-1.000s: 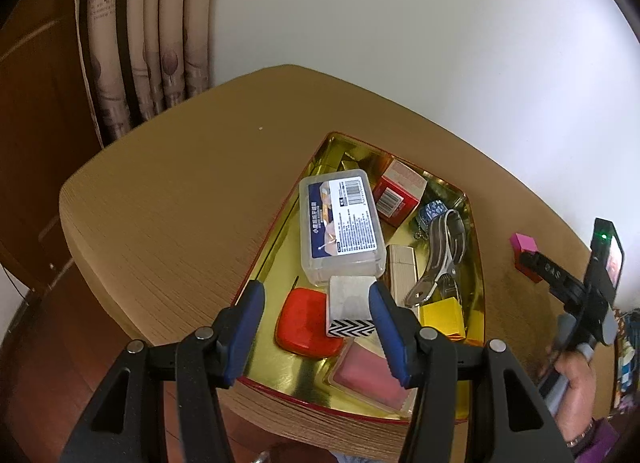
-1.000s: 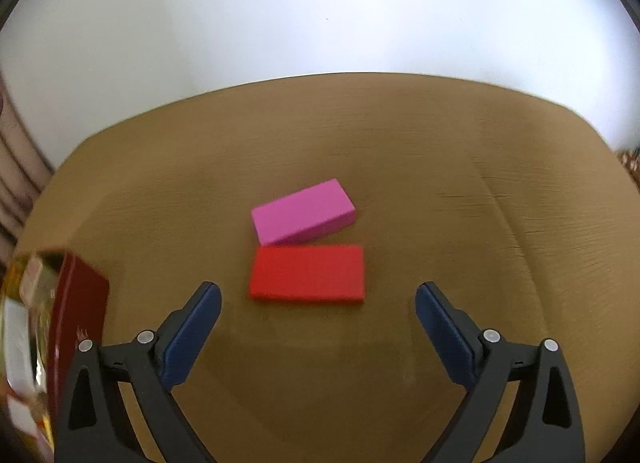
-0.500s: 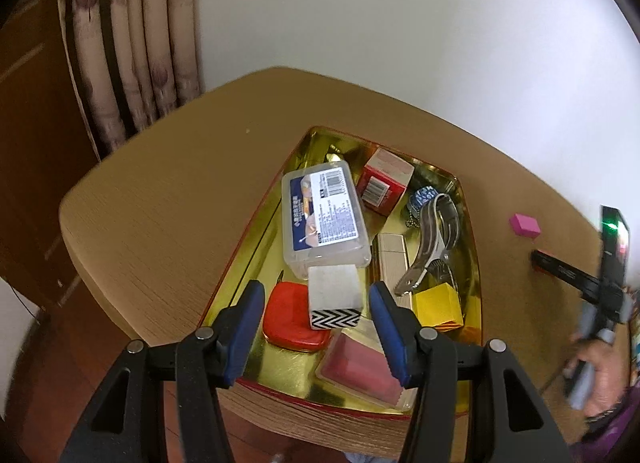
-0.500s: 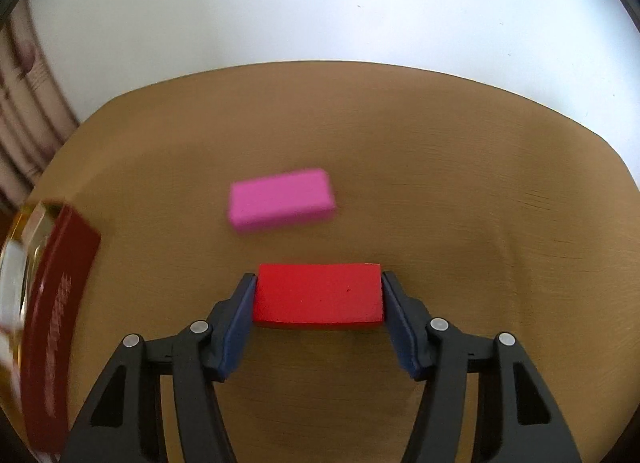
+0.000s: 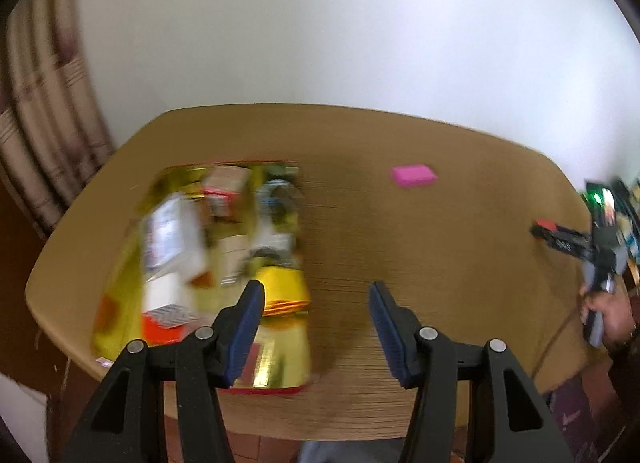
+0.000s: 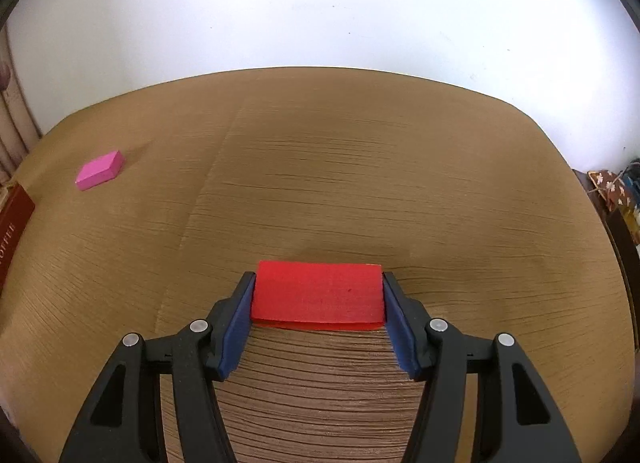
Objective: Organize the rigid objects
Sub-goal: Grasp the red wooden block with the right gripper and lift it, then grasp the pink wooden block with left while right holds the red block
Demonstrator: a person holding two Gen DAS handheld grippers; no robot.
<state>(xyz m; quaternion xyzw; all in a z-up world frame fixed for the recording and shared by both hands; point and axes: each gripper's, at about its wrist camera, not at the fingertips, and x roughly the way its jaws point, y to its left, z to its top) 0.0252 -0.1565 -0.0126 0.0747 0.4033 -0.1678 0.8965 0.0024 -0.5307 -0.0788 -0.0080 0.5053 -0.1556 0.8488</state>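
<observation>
My right gripper (image 6: 319,280) is shut on a flat red block (image 6: 318,295), its blue pads pressing both short ends and holding it just above the wooden table (image 6: 360,183). A pink block (image 6: 100,169) lies far off to the left on the table. In the blurred left wrist view, my left gripper (image 5: 316,293) is open with nothing between its fingers, over bare table just right of the gold tray (image 5: 280,379). The tray holds several small boxes and a yellow piece (image 5: 284,291). The pink block (image 5: 413,175) and the right gripper (image 5: 560,237) with the red block (image 5: 545,224) also show there.
The tray's red outer wall (image 6: 12,231) shows at the left edge of the right wrist view. A person's hand (image 5: 608,311) grips the right tool at the table's right edge. A striped curtain (image 5: 48,123) hangs at the left and a white wall stands behind.
My right gripper closed on the red block and carried it right, away from the pink block. My left gripper swung from over the tray's contents to bare table beside it, still open.
</observation>
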